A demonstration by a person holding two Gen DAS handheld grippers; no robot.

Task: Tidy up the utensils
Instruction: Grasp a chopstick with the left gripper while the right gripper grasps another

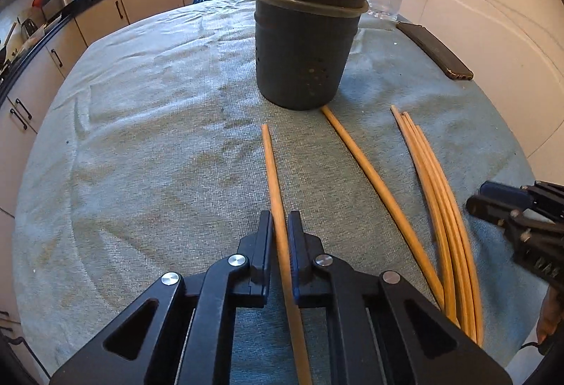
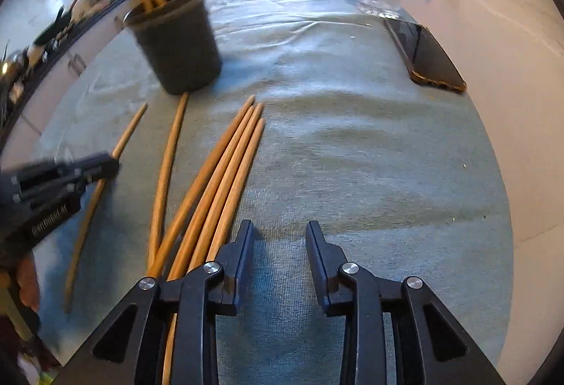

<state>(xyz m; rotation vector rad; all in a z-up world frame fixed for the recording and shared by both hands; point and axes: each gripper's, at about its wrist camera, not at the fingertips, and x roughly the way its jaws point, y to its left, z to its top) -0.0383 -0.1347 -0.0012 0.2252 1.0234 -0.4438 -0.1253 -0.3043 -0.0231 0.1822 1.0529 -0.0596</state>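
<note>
Left gripper [image 1: 280, 226] clenched on single chopstick [image 1: 273, 173]; stick runs between pads, tip pointing ahead toward dark utensil holder [image 1: 303, 47]. Holder stands ahead, slightly right of left claw, on grey cloth [image 1: 158, 120], wooden utensils upright inside. Second loose chopstick [image 1: 356, 163] lies just right of left claw. Right gripper [image 2: 280, 244] released, jaws apart over bare cloth, nothing between pads. Bundle of four chopsticks [image 2: 225, 173] lies just left of right claw, beside left pad. Phone [image 2: 426, 57] ahead, right of right claw.
</note>
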